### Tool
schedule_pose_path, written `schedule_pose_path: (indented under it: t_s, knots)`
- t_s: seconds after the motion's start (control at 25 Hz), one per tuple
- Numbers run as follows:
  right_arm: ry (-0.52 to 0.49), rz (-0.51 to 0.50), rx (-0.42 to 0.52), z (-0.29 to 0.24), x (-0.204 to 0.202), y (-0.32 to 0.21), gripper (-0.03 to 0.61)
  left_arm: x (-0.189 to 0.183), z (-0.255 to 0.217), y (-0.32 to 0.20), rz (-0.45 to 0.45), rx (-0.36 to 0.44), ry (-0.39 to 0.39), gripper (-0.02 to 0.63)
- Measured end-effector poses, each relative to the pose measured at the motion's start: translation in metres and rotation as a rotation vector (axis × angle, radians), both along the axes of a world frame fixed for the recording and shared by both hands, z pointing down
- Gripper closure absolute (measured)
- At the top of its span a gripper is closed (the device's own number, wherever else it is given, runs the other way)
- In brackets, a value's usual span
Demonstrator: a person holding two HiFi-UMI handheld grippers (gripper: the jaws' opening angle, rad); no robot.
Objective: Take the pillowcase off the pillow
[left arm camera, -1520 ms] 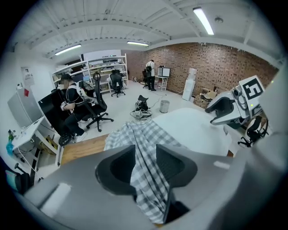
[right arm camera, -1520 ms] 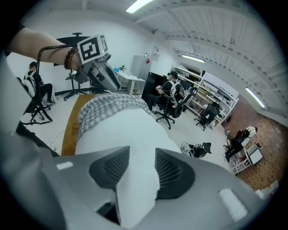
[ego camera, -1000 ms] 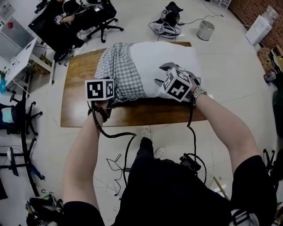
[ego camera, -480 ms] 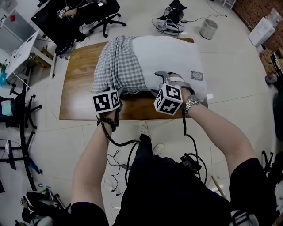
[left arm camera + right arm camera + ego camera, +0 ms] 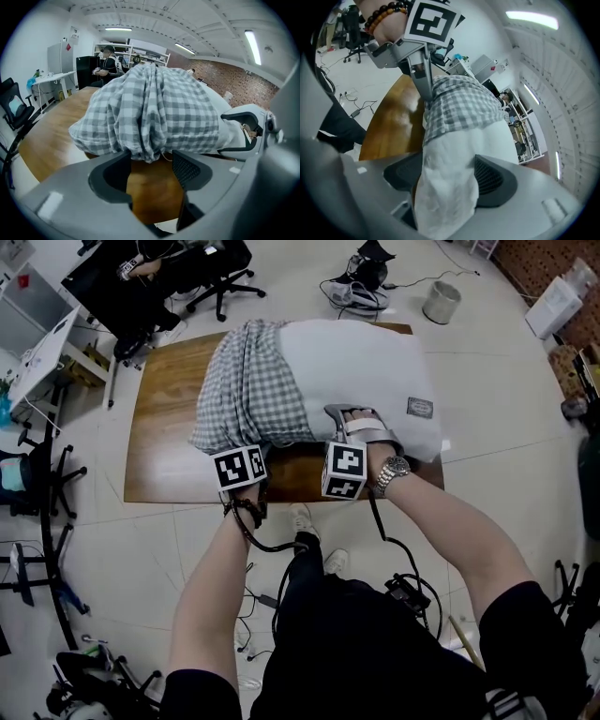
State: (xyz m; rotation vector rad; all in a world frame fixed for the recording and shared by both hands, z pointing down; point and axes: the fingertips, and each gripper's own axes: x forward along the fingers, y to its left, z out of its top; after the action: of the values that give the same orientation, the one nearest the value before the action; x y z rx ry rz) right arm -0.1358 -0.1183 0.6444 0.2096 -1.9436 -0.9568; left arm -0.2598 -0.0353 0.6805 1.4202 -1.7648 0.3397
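We see a pale tiled floor (image 5: pixel 487 484), a wooden table (image 5: pixel 164 418), black office chairs (image 5: pixel 223 282), a brick wall (image 5: pixel 234 77) and ceiling strip lights (image 5: pixel 251 44).

Overhead, two close gripper views, pillow (image 5: pixel 366 362) shared

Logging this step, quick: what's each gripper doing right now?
Left gripper: open, holding nothing; pillowcase hem sits at its tips, ungripped.
Right gripper: opening, pillow corner between its fingers, not clamped.
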Motion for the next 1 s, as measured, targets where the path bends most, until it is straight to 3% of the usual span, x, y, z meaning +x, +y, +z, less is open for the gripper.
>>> schedule_pose_path:
  t_s: [0.04, 0.12, 0.28, 0.36, 1.0]
  knots:
    - [0.004, 0.009, 0.015, 0.001, 0.0, -0.003, 0.237, -0.003, 0.004, -0.002, -0.007, -0.009, -0.005, 0.344]
    - [0.0, 0.023, 0.059, -0.004, -0.002, -0.012, 0.347, -0.012, 0.007, -0.006, -0.02, -0.025, -0.022, 0.4]
    - [-0.024, 0.021, 0.12, -0.019, 0.002, -0.022, 0.494, -0.024, 0.005, -0.01, -0.033, -0.036, -0.033, 0.573]
    - [-0.032, 0.021, 0.117, -0.021, 0.007, -0.02, 0.536, -0.028, 0.003, -0.007, -0.029, -0.031, -0.039, 0.59]
    - [-0.08, 0.081, 0.062, -0.051, 0.072, -0.04, 0.552, -0.084, -0.041, 0.038, -0.152, -0.067, -0.088, 0.595]
